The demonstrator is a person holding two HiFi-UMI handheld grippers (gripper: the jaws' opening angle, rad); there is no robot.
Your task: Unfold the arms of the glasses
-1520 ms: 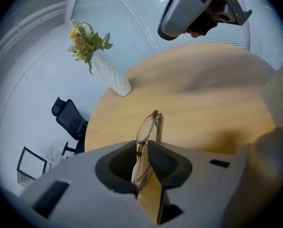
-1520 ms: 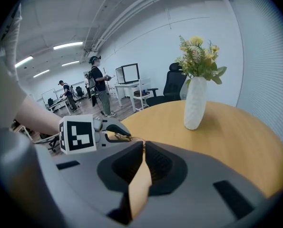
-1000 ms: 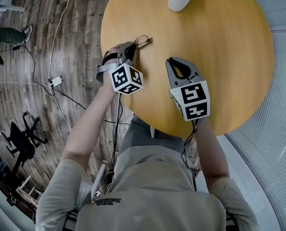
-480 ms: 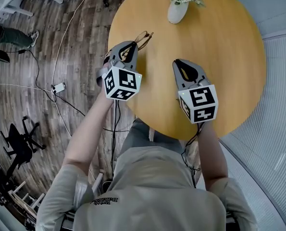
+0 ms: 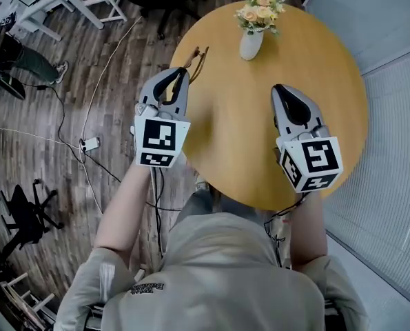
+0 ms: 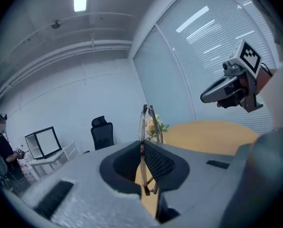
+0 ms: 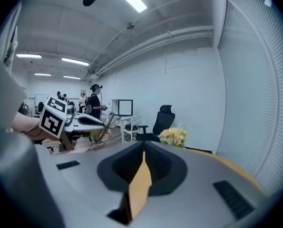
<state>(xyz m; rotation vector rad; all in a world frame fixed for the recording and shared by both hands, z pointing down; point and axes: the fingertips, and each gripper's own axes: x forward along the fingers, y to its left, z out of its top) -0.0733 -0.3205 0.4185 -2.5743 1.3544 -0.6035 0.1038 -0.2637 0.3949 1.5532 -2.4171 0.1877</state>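
The round wooden surface [image 5: 239, 123] has a broad stretch of bare wood between the two grippers; its left rim hangs over plank floor [image 5: 115, 67] and its right rim runs close to a wall of blinds [image 5: 391, 157]. At the far edge a white vase [image 5: 251, 44] holds a bunch of pale flowers [image 5: 260, 9]. The right gripper [image 5: 281, 89] hovers over the right half, fingers closed on nothing, while the left gripper [image 5: 182, 72] has its fingers clamped on the glasses [image 5: 196, 55], held on edge in the air just over the left rim.
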